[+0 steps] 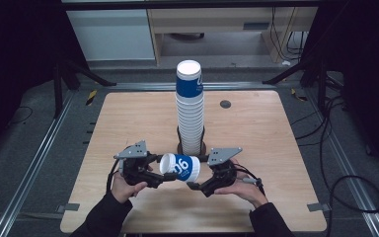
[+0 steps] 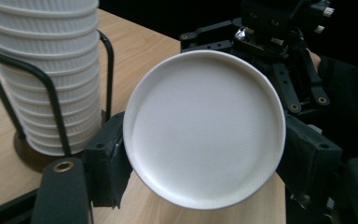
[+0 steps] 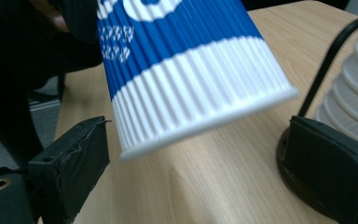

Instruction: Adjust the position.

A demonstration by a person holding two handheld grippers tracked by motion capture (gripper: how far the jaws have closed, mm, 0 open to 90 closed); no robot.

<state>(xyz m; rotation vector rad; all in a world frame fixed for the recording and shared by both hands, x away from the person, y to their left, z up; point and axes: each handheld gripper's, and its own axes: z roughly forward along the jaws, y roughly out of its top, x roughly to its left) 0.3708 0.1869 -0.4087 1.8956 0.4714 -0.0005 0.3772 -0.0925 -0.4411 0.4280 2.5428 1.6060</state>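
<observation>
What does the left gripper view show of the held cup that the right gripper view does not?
The left gripper view gives the cup end-on: its round white end facing the camera, clamped between that gripper's two black pads, with the other gripper's body behind it. The right gripper view gives the cup's ribbed side wall, blue with white print above a white band, tilted over the table, its rim between open jaws that do not touch it. Both share the cup, the wooden table and the cup stack in its wire holder.

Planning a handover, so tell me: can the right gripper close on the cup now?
Probably yes. The right gripper is open, and the cup's wide rim lies between its jaws with gaps on both sides.
</observation>
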